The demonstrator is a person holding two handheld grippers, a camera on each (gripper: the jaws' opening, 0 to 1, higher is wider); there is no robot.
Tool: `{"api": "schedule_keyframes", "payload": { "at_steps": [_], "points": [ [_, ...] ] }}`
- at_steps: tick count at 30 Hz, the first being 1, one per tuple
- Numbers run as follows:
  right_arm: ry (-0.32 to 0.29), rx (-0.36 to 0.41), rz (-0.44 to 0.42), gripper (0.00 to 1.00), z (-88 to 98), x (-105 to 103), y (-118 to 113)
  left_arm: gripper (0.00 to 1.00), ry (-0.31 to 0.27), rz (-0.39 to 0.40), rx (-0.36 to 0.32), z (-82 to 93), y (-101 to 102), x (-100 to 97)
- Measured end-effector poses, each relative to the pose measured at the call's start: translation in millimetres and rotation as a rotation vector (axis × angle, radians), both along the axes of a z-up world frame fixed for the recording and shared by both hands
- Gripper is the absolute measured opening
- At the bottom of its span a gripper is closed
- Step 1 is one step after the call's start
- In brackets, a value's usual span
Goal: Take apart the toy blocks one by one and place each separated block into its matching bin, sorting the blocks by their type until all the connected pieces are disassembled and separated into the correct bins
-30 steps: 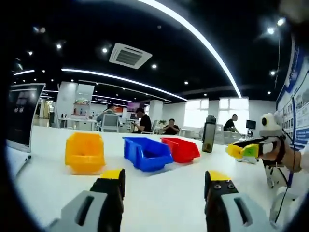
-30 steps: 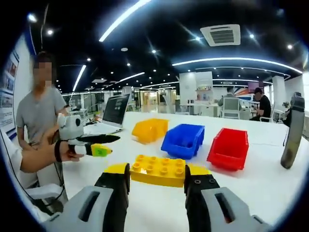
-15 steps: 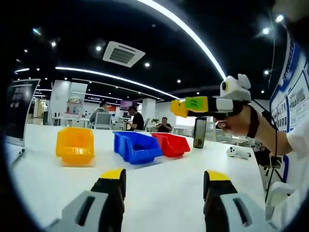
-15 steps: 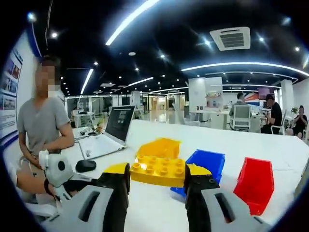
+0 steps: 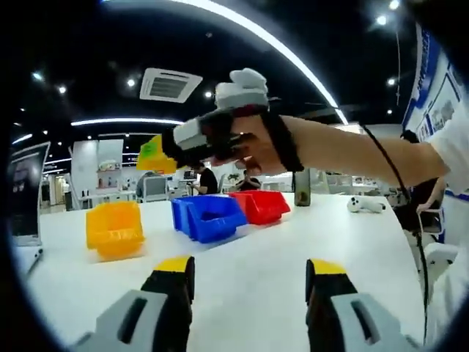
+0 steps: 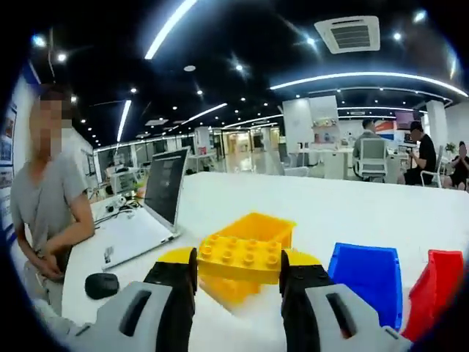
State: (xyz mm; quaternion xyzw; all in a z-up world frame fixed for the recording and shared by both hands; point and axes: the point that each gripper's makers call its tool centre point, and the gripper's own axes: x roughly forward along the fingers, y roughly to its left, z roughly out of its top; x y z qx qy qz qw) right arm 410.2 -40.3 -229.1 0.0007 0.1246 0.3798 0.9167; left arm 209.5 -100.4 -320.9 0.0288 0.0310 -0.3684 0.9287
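Left gripper view looks across a wide white desk (image 5: pixel 264 249) with three open plastic bins in a row on its far part: a yellow bin (image 5: pixel 113 229) at the left, a blue bin (image 5: pixel 208 215) in the middle and a red bin (image 5: pixel 261 206) at the right. An open laptop (image 5: pixel 23 192) stands at the left edge, and a dark bottle (image 5: pixel 302 188) and a small white controller (image 5: pixel 366 204) sit on the far right. The left hand-held gripper (image 5: pixel 249 273) has its yellow-tipped jaws spread wide, with nothing between them, above the bare desk.

A person's forearm comes in from the right and crosses the upper middle, the hand (image 5: pixel 253 143) wrapped round the right hand-held gripper (image 5: pixel 160 153), raised well above the bins and pointing left. A flat yellow toy block (image 5: pixel 163 163) sits at its tip beside a green patch.

Right gripper view shows that same hand-held gripper's jaws closed against the two ends of the studded yellow block, studs facing up, directly in front of the yellow bin, with the blue and red bins to the right. It also shows a dark computer mouse (image 6: pixel 101 284) near the laptop and a person in a grey shirt (image 6: pixel 45 207) at the left.
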Motion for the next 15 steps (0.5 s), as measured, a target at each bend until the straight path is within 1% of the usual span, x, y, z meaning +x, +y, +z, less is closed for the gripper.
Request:
{"api": "schedule_keyframes", "payload": {
  "at_steps": [2,5,7,9,12,14,15],
  "points": [
    [0.011,-0.014,-0.027,0.46,-8.7,16.4,7.9,0.61,-0.001,0.001,-0.003,0.8,0.9,0.5],
    [0.031,-0.004,-0.065,0.46,-17.1,40.0,19.3,0.6,-0.003,-0.002,0.011,-1.2,-0.5,-1.3],
    [0.033,-0.015,-0.065,0.46,-21.6,48.2,26.8,0.6,-0.01,-0.004,0.022,-1.7,-1.2,-2.7],
    [0.026,-0.043,-0.065,0.46,-27.0,54.8,33.3,0.59,-0.014,-0.003,0.024,-1.3,-1.3,-3.1],
    [0.013,-0.058,-0.044,0.46,-27.6,56.0,45.9,0.58,-0.017,0.003,0.012,0.6,2.4,-1.1],
    [-0.011,-0.072,-0.016,0.46,-25.1,51.3,55.6,0.58,-0.018,0.003,0.003,1.8,3.6,-0.4],
    [-0.041,-0.085,0.015,0.46,-22.4,47.2,62.9,0.58,-0.019,0.004,0.001,2.0,4.0,-0.3]
  ]
}}
